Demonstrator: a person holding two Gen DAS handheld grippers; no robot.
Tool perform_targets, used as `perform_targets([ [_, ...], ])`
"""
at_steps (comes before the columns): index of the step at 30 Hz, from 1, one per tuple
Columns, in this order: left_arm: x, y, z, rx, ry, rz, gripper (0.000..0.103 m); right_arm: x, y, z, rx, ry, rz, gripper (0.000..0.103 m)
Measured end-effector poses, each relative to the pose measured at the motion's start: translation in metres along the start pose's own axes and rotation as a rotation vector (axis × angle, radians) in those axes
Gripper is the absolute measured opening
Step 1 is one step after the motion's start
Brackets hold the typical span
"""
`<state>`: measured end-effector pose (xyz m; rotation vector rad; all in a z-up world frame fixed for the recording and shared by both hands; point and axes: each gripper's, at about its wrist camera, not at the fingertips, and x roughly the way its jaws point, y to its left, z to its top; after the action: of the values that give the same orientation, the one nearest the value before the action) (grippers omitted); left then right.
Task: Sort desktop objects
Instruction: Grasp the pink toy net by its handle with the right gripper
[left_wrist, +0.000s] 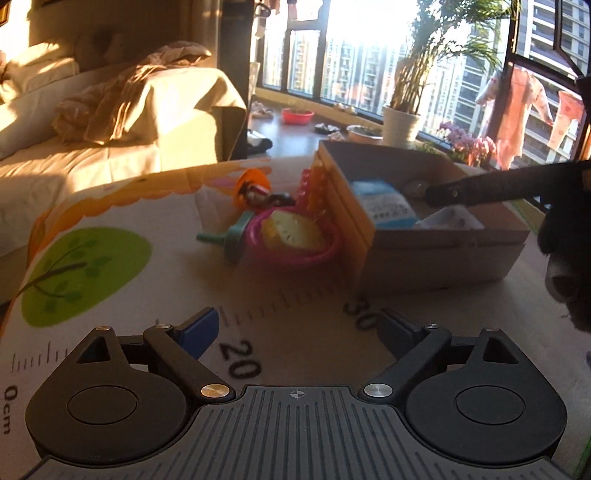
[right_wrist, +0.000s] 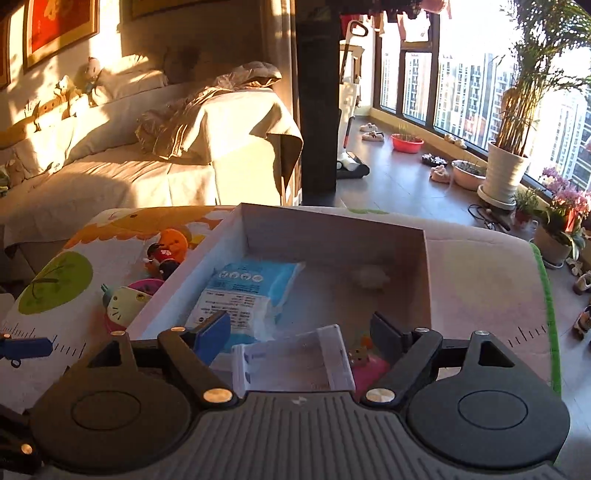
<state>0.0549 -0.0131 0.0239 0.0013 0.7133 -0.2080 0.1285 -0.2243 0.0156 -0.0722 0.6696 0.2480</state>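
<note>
Both tongs gape wide and empty over a table of objects, half already in the cardboard box.

The left tongs (left_wrist: 297, 332) hover above the printed ruler mat (left_wrist: 258, 354), holding nothing. The right tongs (right_wrist: 301, 332) hang over the near edge of the cardboard box (right_wrist: 426, 258), holding nothing. Inside the box lie a blue-and-white packet (right_wrist: 245, 291), a clear plastic pouch (right_wrist: 295, 363), a small pink toy (right_wrist: 369, 369) and a pale round object (right_wrist: 369, 277) near the far wall. Just outside the box's left wall sit a pink bowl (left_wrist: 295, 254) holding a yellow plush (left_wrist: 291, 230), a teal item (left_wrist: 231, 240), an orange toy (left_wrist: 253, 182) and a small dark figure (right_wrist: 162, 258).
</note>
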Motion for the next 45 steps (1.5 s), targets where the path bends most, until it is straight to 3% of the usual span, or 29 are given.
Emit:
perform_targets([
  [4, 0.005, 0.022, -0.016, -0.036, 0.02, 0.072, 0.096, -0.01, 0.018, 0.011, -0.045, -0.005, -0.01, 0.084],
  [11, 0.005, 0.033, -0.023, -0.077, -0.024, 0.046, 0.1, 0.004, 0.068, 0.058, -0.164, 0.025, -0.024, 0.084],
  [13, 0.004, 0.033, -0.024, -0.078, -0.032, 0.027, 0.1, 0.019, 0.087, 0.074, -0.223, 0.029, -0.039, 0.07],
  [15, 0.004, 0.038, -0.024, -0.102, -0.036, 0.003, 0.101, 0.04, 0.102, 0.092, -0.235, 0.071, -0.021, 0.048],
  [18, 0.003, 0.043, -0.025, -0.127, -0.045, -0.021, 0.102, 0.083, 0.118, 0.113, -0.197, 0.156, -0.018, 0.034],
  [23, 0.002, 0.046, -0.028, -0.146, -0.047, -0.033, 0.102, 0.159, 0.129, 0.117, -0.25, 0.252, -0.168, 0.024],
  [26, 0.0, 0.048, -0.029, -0.14, -0.043, -0.041, 0.103, 0.177, 0.13, 0.109, -0.272, 0.279, -0.211, 0.02],
  [35, -0.007, 0.046, -0.031, -0.12, -0.033, -0.05, 0.103, 0.141, 0.144, 0.082, -0.225, 0.387, -0.103, 0.019],
  [45, -0.017, 0.021, -0.035, -0.014, -0.011, -0.133, 0.103, 0.053, 0.155, 0.034, -0.147, 0.504, 0.175, 0.023],
])
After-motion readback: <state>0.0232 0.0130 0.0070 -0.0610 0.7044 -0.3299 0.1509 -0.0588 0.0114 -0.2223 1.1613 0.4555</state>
